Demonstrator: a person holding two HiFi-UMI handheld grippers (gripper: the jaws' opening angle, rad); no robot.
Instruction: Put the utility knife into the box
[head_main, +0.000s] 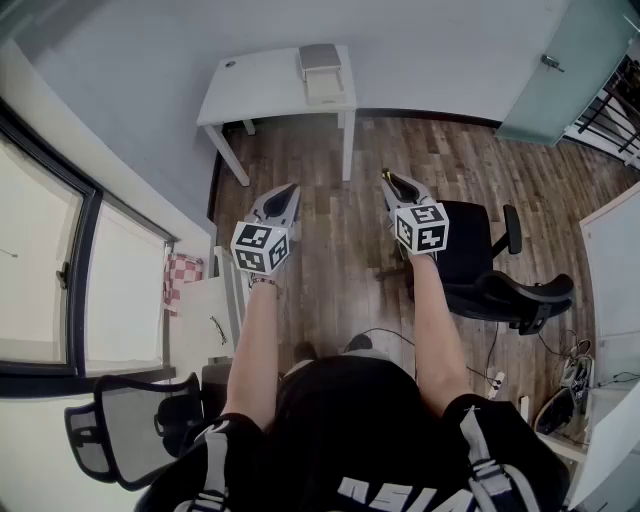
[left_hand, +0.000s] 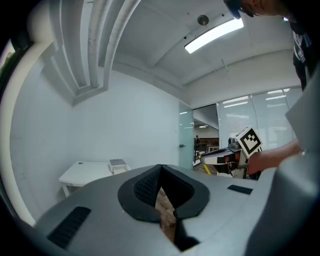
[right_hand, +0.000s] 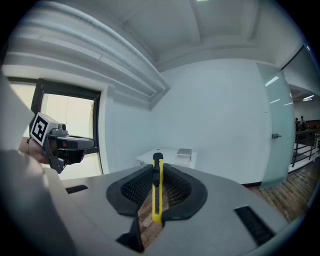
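- Head view: left gripper (head_main: 288, 190) and right gripper (head_main: 390, 180) are both held out over the wood floor (head_main: 450, 160). The box (head_main: 322, 72) sits on the white worktop (head_main: 260, 85), well ahead.
- Left gripper view: jaws pressed together, nothing between them.
- Right gripper view: jaws clamped on the yellow utility knife (right_hand: 157, 192), held edge-on, with the box far off.

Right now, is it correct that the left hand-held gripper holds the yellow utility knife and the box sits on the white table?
Not quite: the right hand-held gripper holds the yellow utility knife, as the right gripper view shows. The box does sit on the white table.
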